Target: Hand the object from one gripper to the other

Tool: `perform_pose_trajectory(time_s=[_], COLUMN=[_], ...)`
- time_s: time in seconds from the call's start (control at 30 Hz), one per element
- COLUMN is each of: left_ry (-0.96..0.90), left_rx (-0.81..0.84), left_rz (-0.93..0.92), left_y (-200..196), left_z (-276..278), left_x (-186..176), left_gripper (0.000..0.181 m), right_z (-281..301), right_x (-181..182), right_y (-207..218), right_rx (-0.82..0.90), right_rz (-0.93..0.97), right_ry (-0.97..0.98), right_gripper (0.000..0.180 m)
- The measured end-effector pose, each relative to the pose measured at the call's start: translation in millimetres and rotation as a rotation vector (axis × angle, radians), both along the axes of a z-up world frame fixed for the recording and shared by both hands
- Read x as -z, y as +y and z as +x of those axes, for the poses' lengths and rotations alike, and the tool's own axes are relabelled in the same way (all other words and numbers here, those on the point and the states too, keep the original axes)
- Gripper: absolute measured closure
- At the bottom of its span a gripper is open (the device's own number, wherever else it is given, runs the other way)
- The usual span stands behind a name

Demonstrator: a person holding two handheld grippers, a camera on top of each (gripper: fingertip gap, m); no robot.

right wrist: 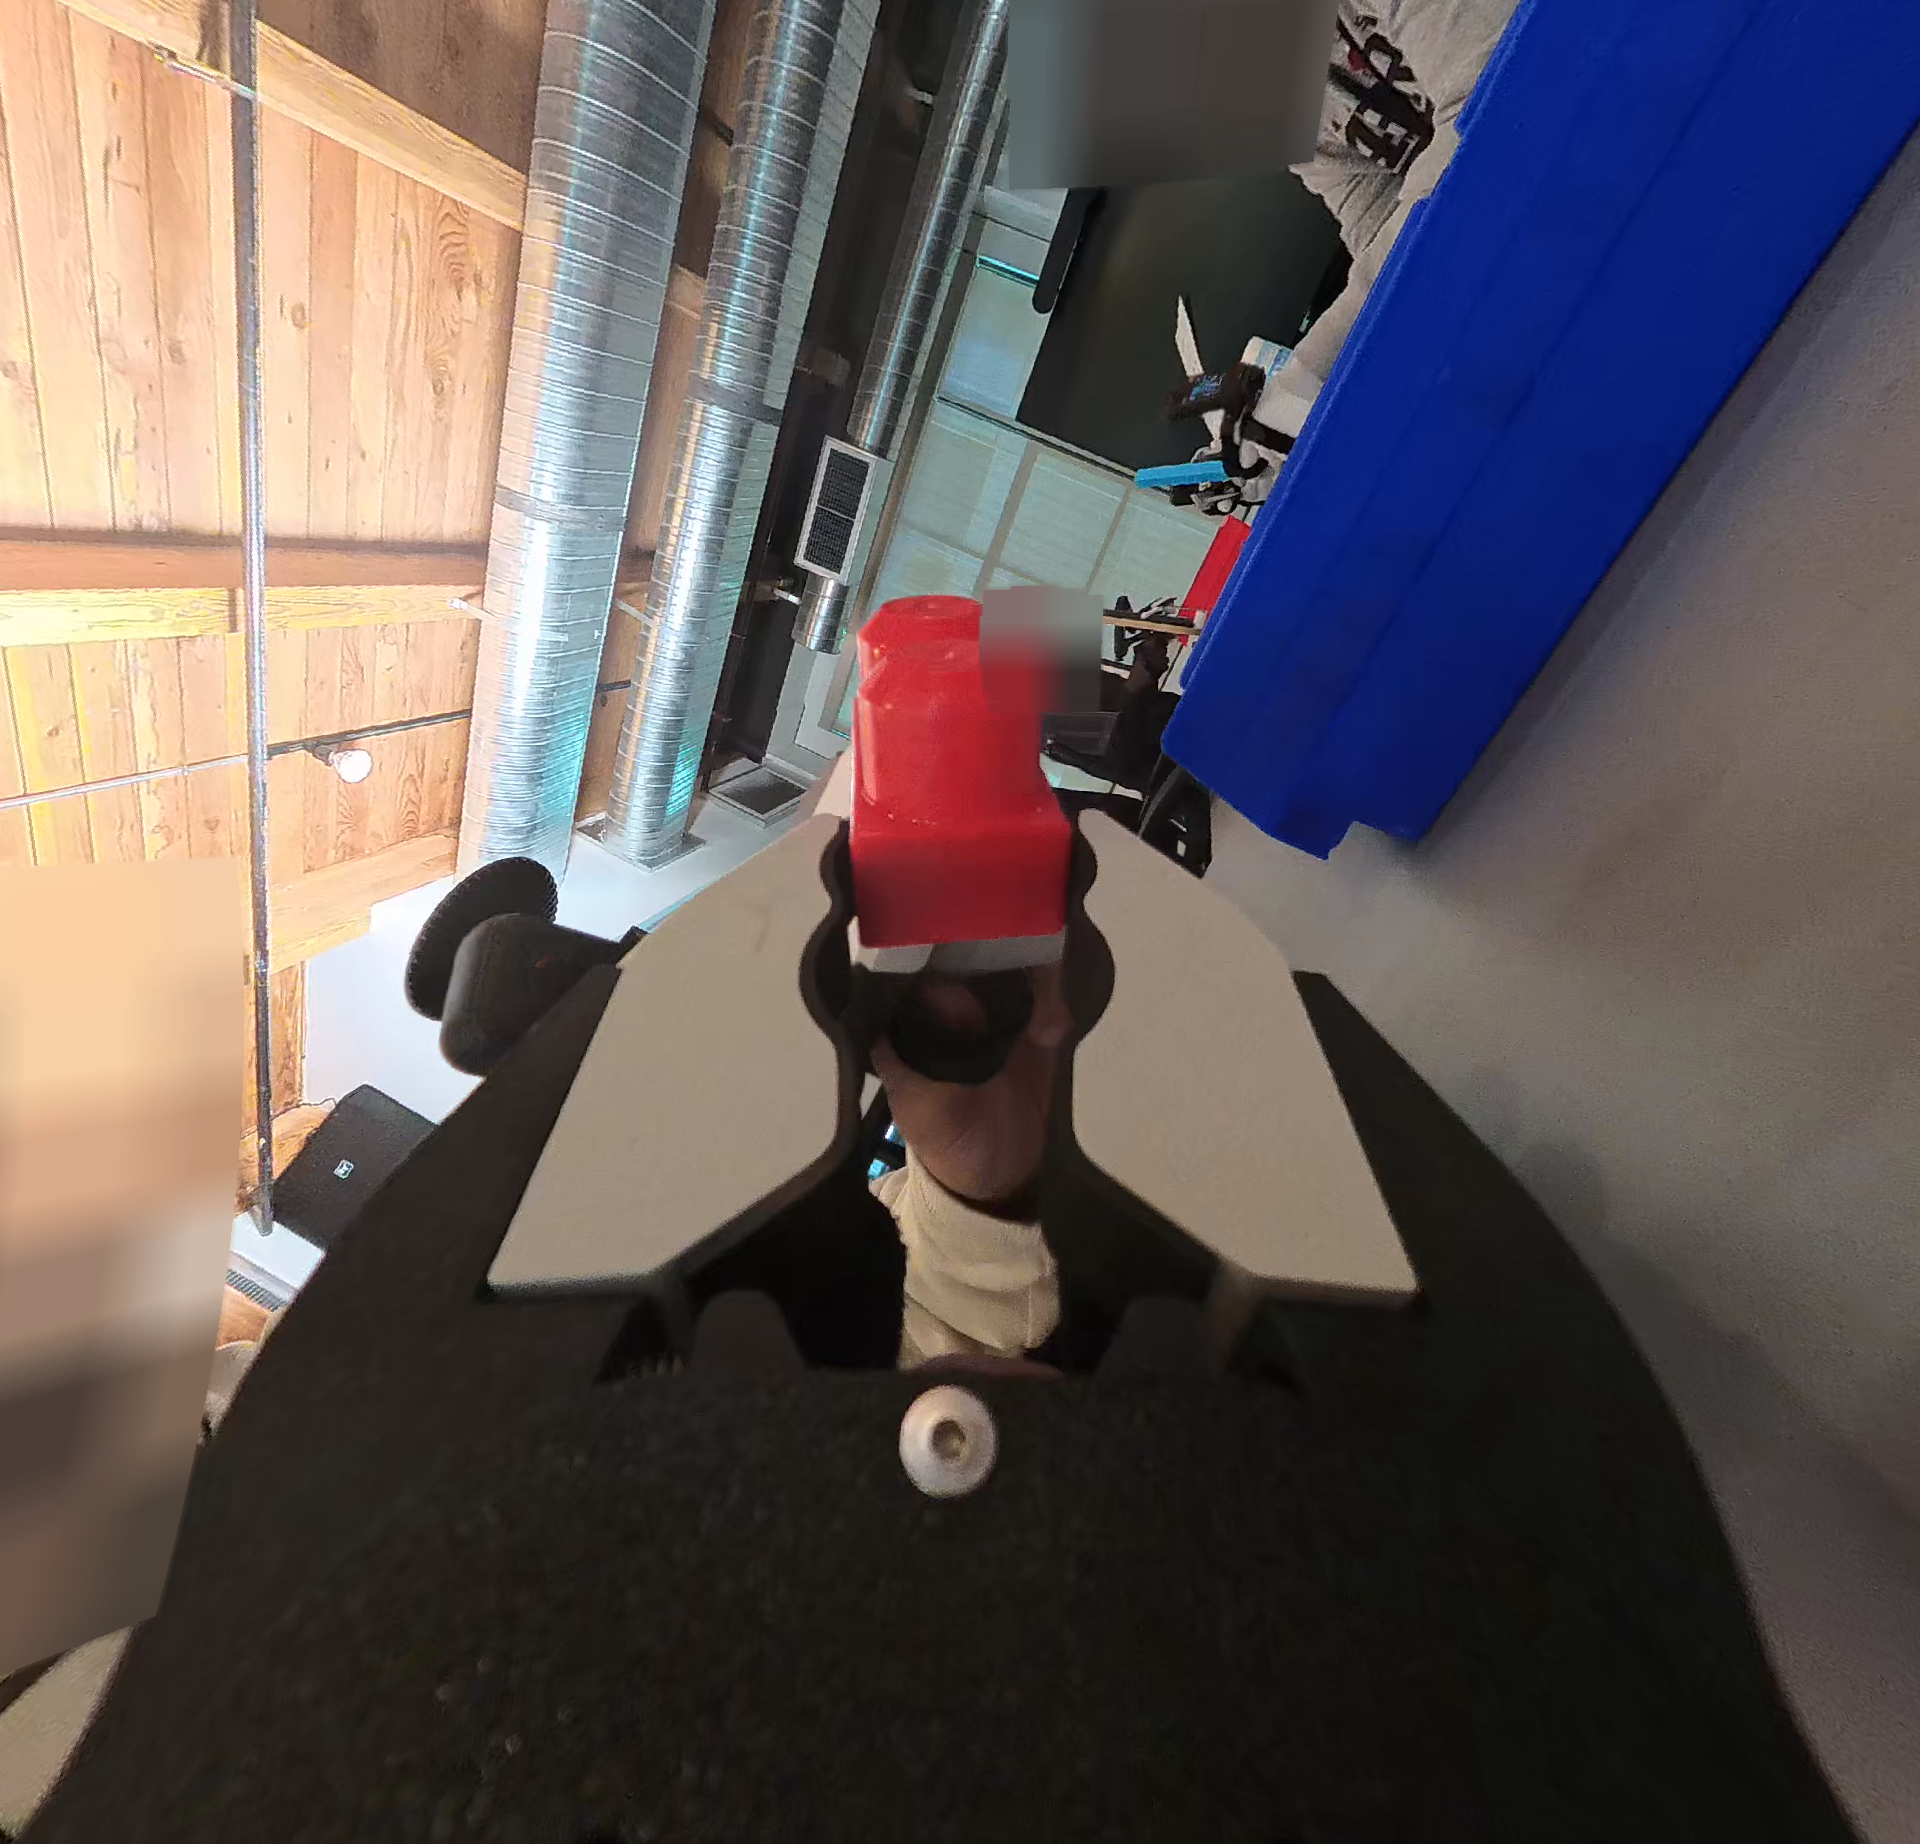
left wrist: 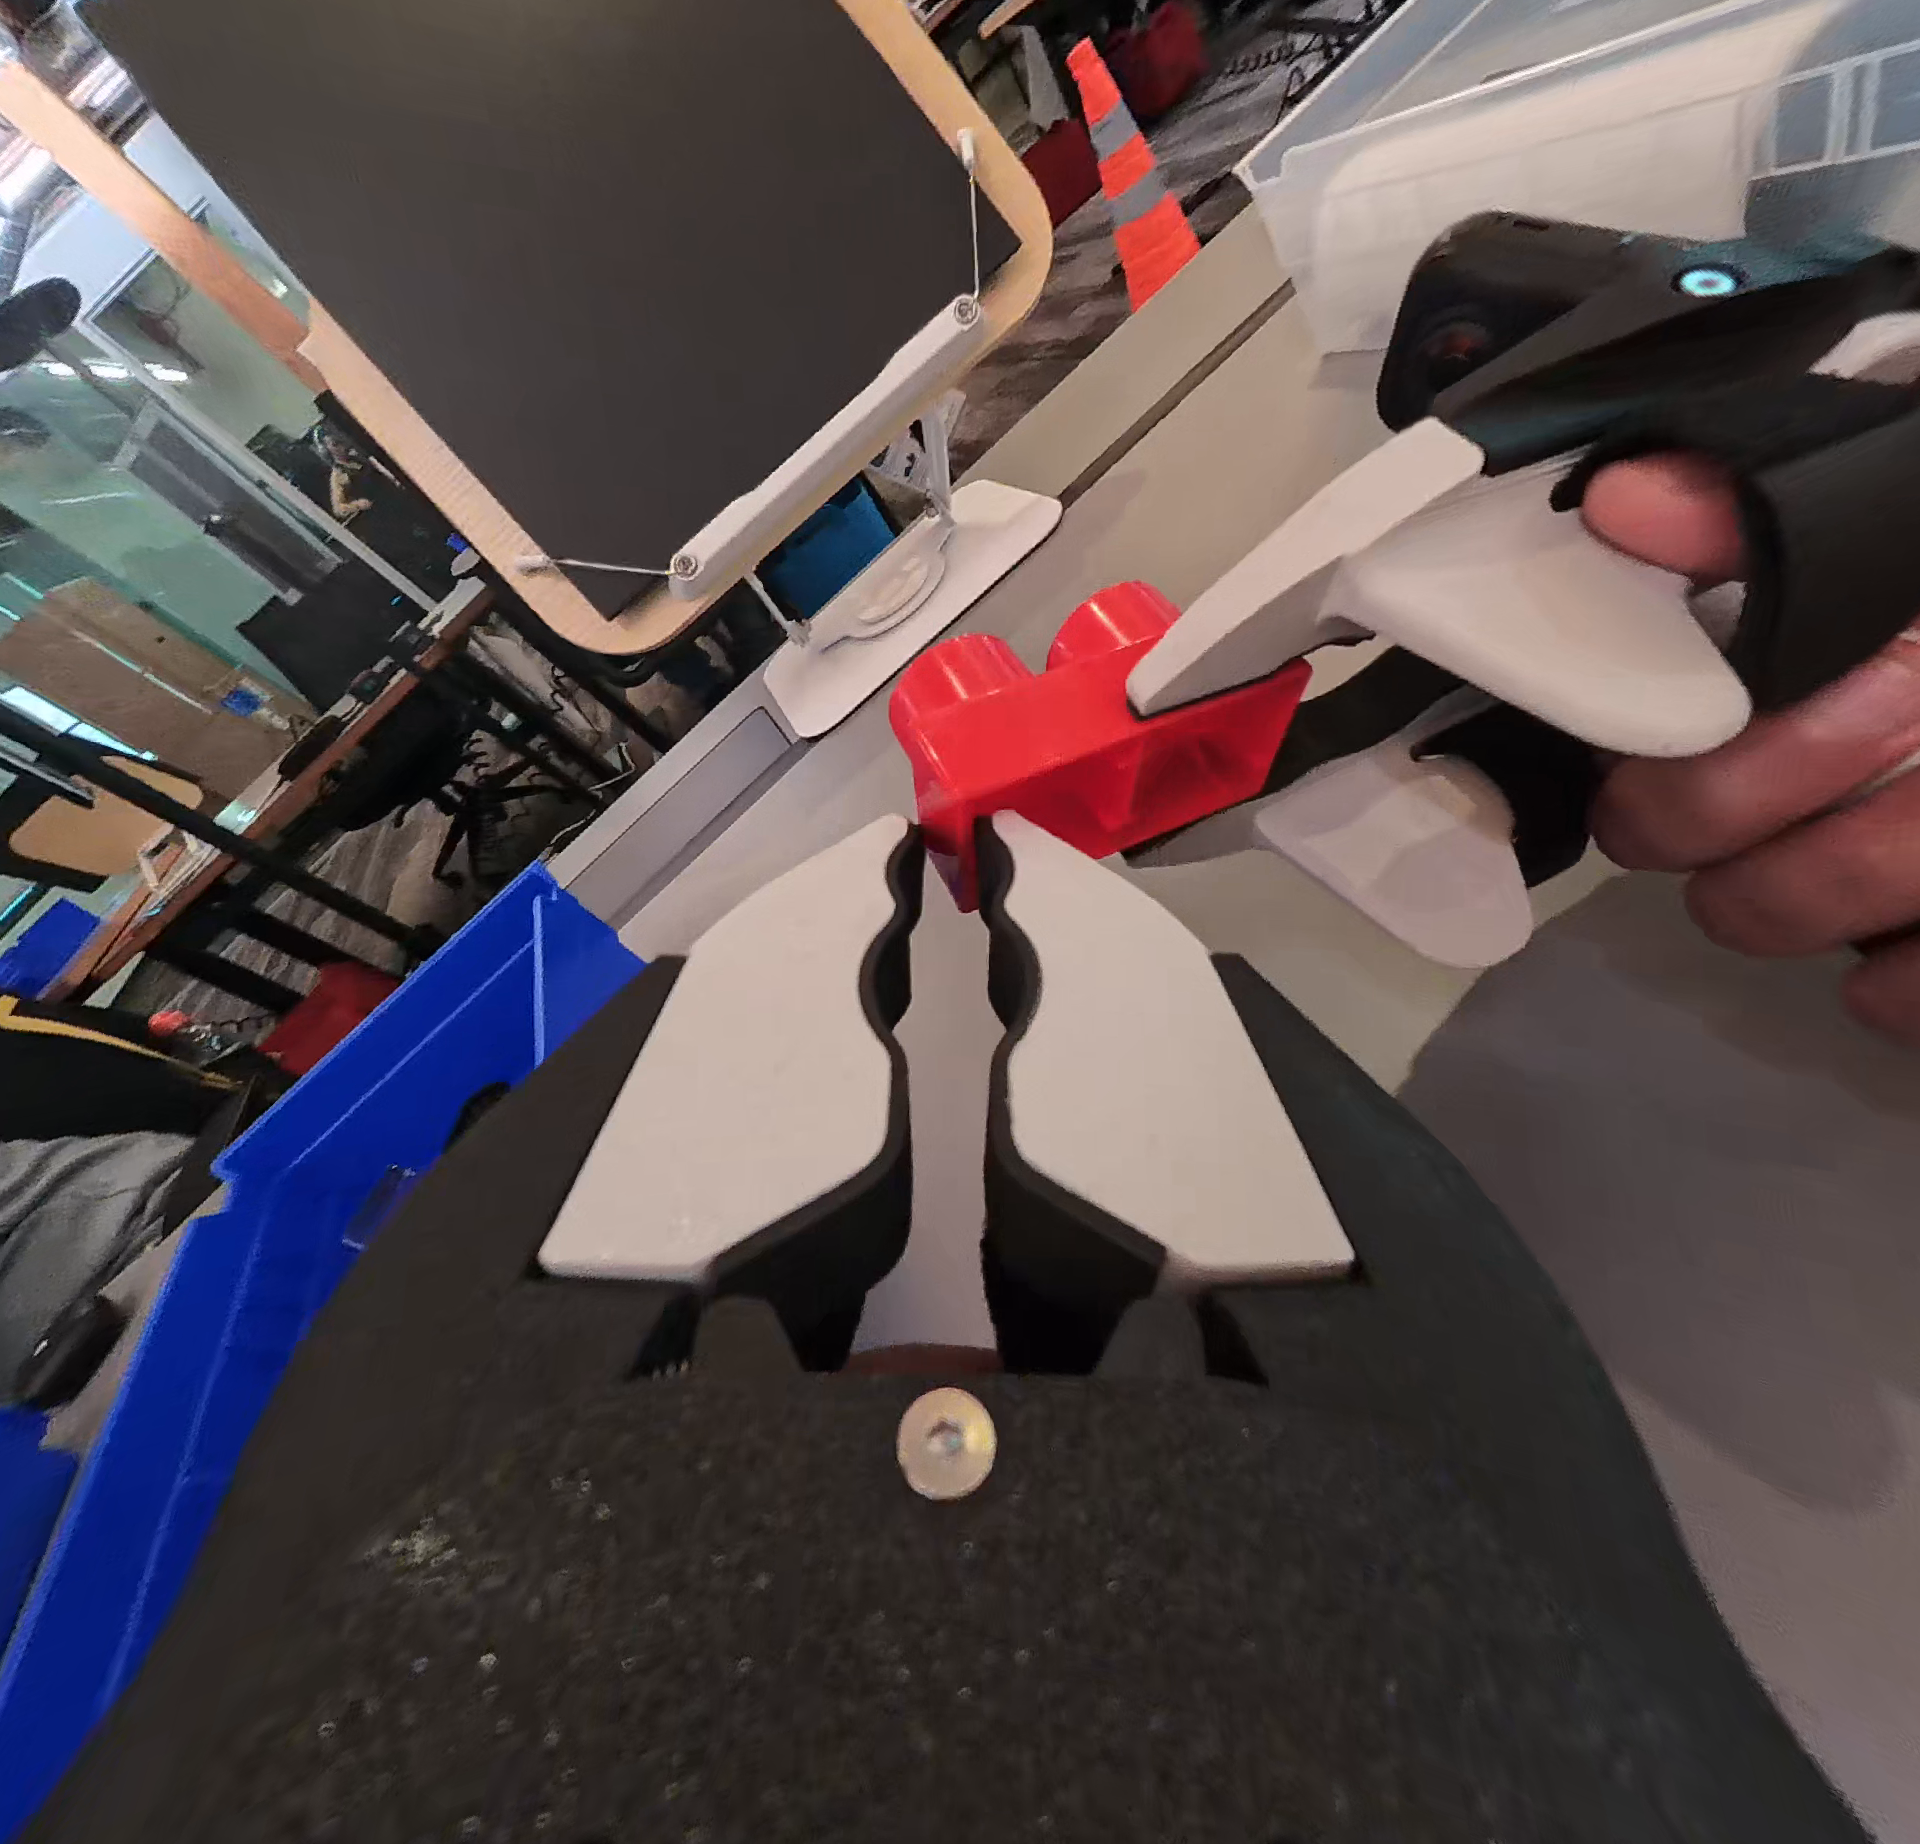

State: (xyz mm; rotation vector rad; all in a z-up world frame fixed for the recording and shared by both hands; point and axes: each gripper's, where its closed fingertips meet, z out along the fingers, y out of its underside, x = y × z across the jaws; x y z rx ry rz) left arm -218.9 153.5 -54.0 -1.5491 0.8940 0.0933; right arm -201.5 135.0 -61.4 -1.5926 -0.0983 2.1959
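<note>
In the left wrist view, a red block (left wrist: 1081,745) with two studs is seen held in the air above a grey table (left wrist: 1662,1223). The left gripper (left wrist: 951,844) is nearly closed, and a thin lower edge of the block is pinched between its fingertips. The right gripper (left wrist: 1143,776) comes in from the right, carried in a hand (left wrist: 1787,755); one finger is laid on the block's upper face and the other is seen under it, so the block is clamped there too. A blue bin (left wrist: 395,1098) is seen at the left, a clear bin (left wrist: 1507,111) at the top right, and a dark board (left wrist: 540,236) on a white stand beyond the block.

In the right wrist view, the block (right wrist: 956,838) is seen gripped between the right gripper's (right wrist: 961,875) fingers (right wrist: 727,1046), studs pointing away from the camera. Pale fingertips, judged to be the left gripper's (right wrist: 961,955), are seen against the block's near face, with a hand and pale sleeve behind them. The blue bin (right wrist: 1507,444) lies at the right.

The handover is judged to be at its middle: both grippers are closed on the block at once. Which one gives and which receives cannot be told. What is left is the release by one gripper and its withdrawal. The left gripper's hold covers only a narrow edge, so a slip could follow if the right lets go.
</note>
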Motion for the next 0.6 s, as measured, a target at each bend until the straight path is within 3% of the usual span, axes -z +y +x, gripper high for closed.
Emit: perform_pose_trajectory(time_s=[0.27, 0.3, 0.6], left_ry=[-0.007, -0.003, -0.111], left_rx=[-0.015, -0.017, 0.021], left_rz=[-0.017, -0.015, -0.117], left_y=[1, 1, 3], left_z=[-3, -4, -7], left_x=[-1, -1, 2], left_gripper=[0.174, 0.178, 0.178], right_z=[-3, -2, 23], right_x=[5, 7, 9], right_y=[-1, -1, 5], right_rx=[0.003, 0.013, 0.115], right_rz=[0.123, 0.167, 0.652], right_ry=[-0.069, -0.107, -0.452], right_gripper=[0.139, 0.131, 0.126])
